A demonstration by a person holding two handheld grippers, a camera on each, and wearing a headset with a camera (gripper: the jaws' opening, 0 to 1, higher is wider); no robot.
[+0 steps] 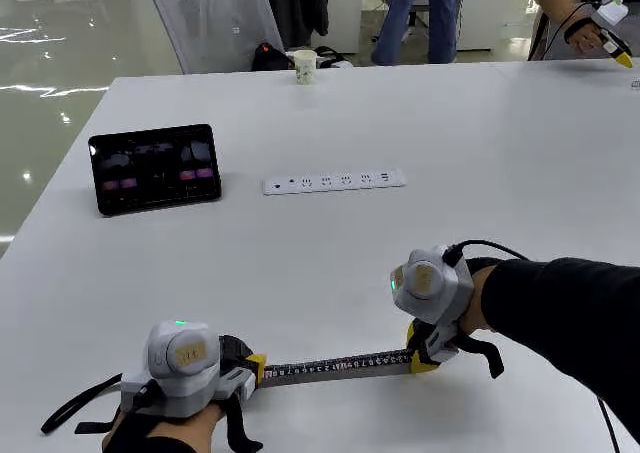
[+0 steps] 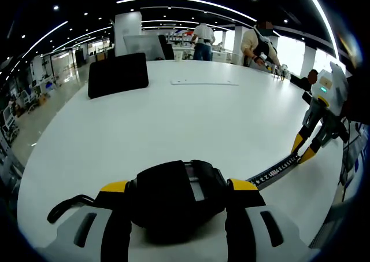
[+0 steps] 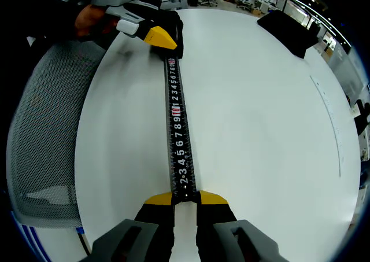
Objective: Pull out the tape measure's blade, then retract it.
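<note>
A black tape measure case (image 2: pixel 176 195) sits between the yellow-tipped jaws of my left gripper (image 1: pixel 250 365), which is shut on it near the table's front edge. Its black blade (image 1: pixel 335 367) with white numerals runs to the right along the white table (image 1: pixel 400 123). My right gripper (image 1: pixel 420 358) is shut on the blade's end. In the right gripper view the blade (image 3: pixel 176 135) stretches away from my right gripper (image 3: pixel 185 198) toward the case (image 3: pixel 167 33) and the left gripper (image 3: pixel 151 35). In the left gripper view the blade (image 2: pixel 272 172) leads to the right gripper (image 2: pixel 303 152).
A black tablet (image 1: pixel 155 166) lies on the left of the table and a white power strip (image 1: pixel 334 181) in the middle. A small cup (image 1: pixel 305 65) stands at the far edge. A mesh chair (image 3: pixel 43 129) is beside the table. People stand beyond the far side.
</note>
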